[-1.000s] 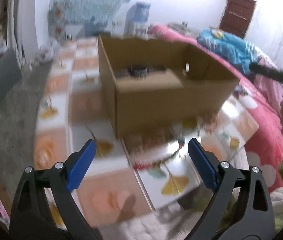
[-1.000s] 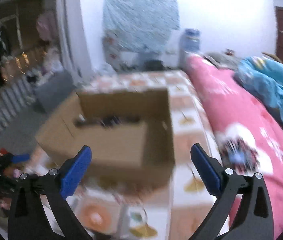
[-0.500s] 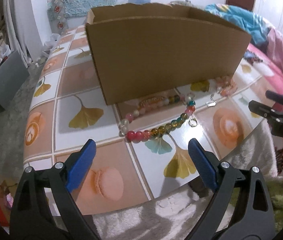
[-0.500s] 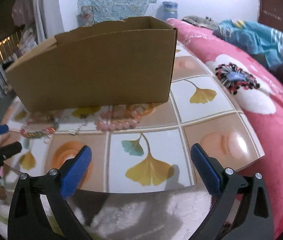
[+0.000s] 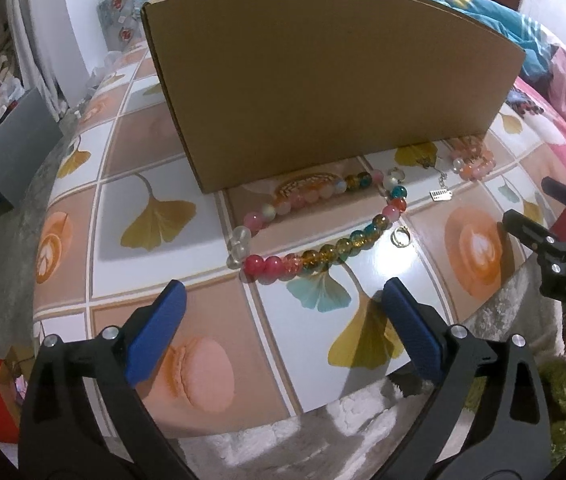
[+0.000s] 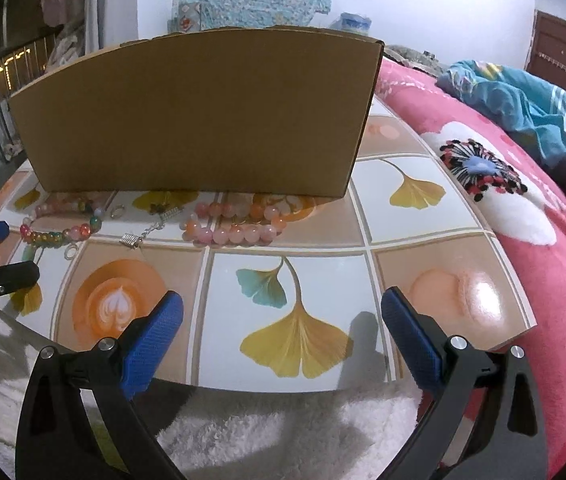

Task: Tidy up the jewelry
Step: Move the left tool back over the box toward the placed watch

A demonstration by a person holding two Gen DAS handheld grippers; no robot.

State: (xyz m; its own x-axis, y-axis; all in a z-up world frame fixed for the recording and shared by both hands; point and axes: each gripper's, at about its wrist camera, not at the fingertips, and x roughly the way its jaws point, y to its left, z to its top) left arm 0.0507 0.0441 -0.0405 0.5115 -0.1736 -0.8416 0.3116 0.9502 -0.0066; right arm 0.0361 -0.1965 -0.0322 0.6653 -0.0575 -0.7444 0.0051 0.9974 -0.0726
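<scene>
A brown cardboard box (image 5: 323, 80) stands on the tiled table (image 5: 155, 344); it also shows in the right wrist view (image 6: 203, 112). In front of it lie a multicoloured bead bracelet (image 5: 315, 258), a pink bead bracelet (image 5: 473, 164), a small gold ring (image 5: 400, 236) and a thin chain with a tag (image 5: 441, 194). The right wrist view shows the pink bracelet (image 6: 231, 228), the multicoloured one (image 6: 59, 232) and the chain (image 6: 147, 232). My left gripper (image 5: 281, 330) is open, just short of the multicoloured bracelet. My right gripper (image 6: 281, 330) is open near the table's front edge.
A pink flowered bed (image 6: 523, 200) with a blue blanket (image 6: 523, 100) lies right of the table. White fluffy rug (image 6: 283, 432) lies below the table's edge. A grey box (image 5: 15, 148) stands on the floor at the left.
Both grippers have dropped from above the box to table height and moved closer to the jewellery. The box's inside is now hidden. Both stay open.
</scene>
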